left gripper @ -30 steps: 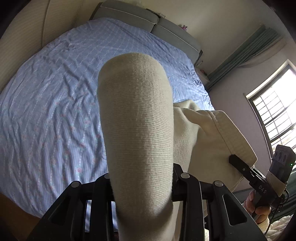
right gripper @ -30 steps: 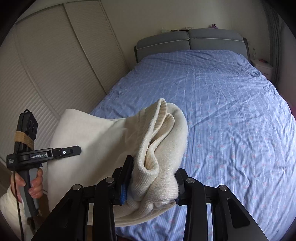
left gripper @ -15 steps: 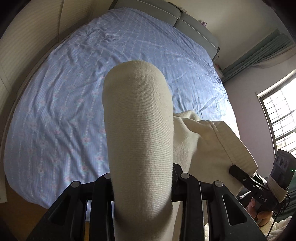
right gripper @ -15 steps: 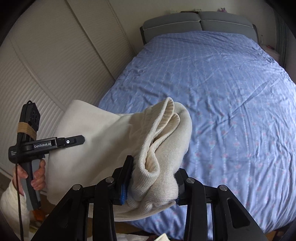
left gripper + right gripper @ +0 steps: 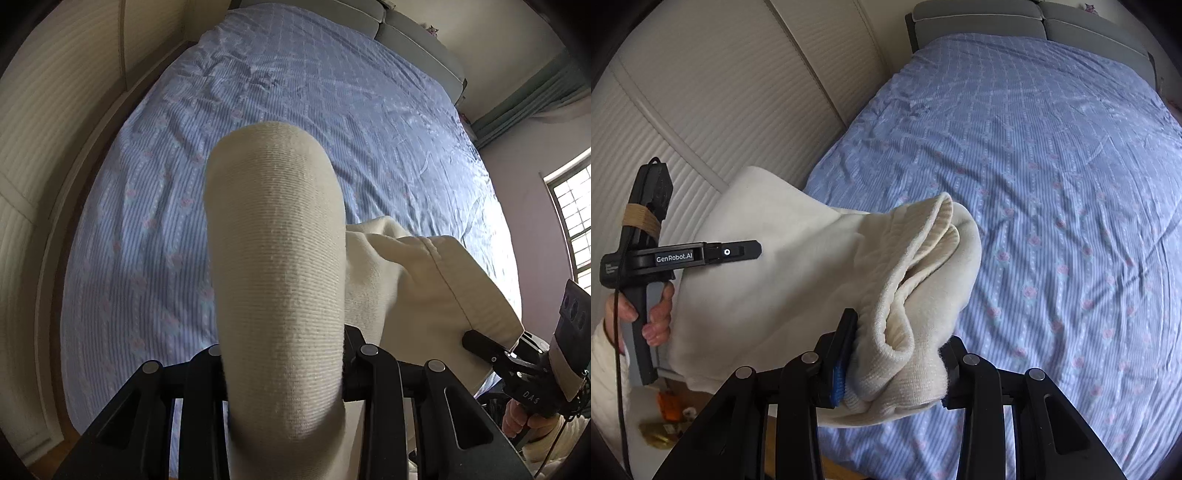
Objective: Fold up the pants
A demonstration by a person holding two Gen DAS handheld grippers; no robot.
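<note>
The wide blue bedspread [image 5: 1052, 184] lies bare and open ahead, hemmed by the wardrobe doors [image 5: 720, 92] and grey headboard [image 5: 979, 18]

Cream knitted pants [image 5: 280, 258], held above the near part of the blue striped bedspread [image 5: 155, 229], stretched between the two grippers. Left gripper [image 5: 282, 354]: jaws clamped on a ribbed band of the pants, the cloth rising in front of its camera. Right gripper [image 5: 894, 354]: jaws clamped on a bunched ribbed edge; the cloth runs left from it to the other gripper. Grey padded headboard [image 5: 1027, 18] at the bed's far end. Pale slatted wardrobe doors [image 5: 713, 92] along the bed's left side. Window [image 5: 572, 218] to the right of the bed.
</note>
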